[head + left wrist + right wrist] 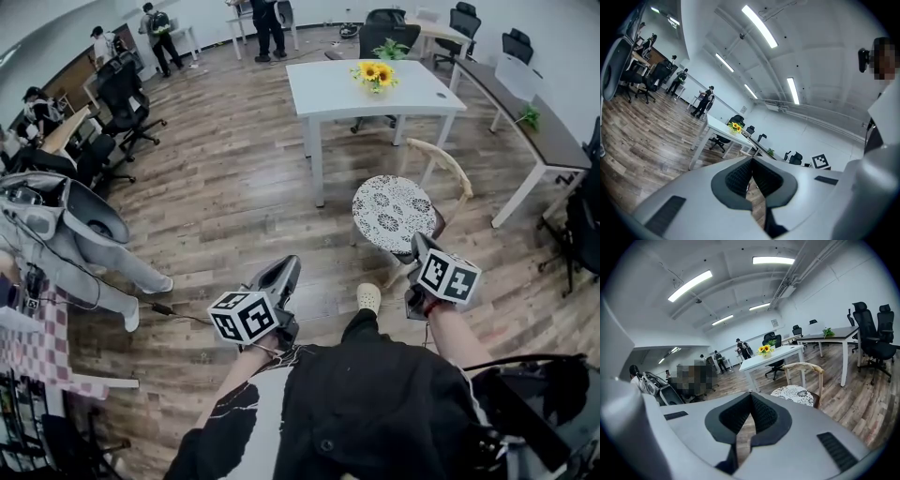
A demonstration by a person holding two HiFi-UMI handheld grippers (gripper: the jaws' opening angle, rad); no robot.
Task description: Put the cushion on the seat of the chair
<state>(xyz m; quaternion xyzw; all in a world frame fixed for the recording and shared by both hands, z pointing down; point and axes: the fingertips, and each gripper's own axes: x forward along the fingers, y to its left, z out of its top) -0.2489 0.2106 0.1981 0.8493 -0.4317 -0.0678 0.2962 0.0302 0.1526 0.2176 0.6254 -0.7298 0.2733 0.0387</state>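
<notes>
A round cushion (394,213) with a black-and-white pattern lies flat on the seat of a light wooden chair (448,161), just in front of me. In the right gripper view the cushion (796,394) and the chair's curved backrest (804,366) show beyond the jaws. My right gripper (419,246) is held near the cushion's near edge, apart from it, with its jaws shut (751,397) and nothing between them. My left gripper (286,272) hangs over the bare floor to the left of the chair. Its jaws also meet at the tips (751,161) and hold nothing.
A white table (328,98) with a pot of sunflowers (376,75) stands behind the chair. A long desk (548,141) runs along the right wall. Black office chairs (122,98) and a grey machine (80,225) stand at the left. Several people are at the far end.
</notes>
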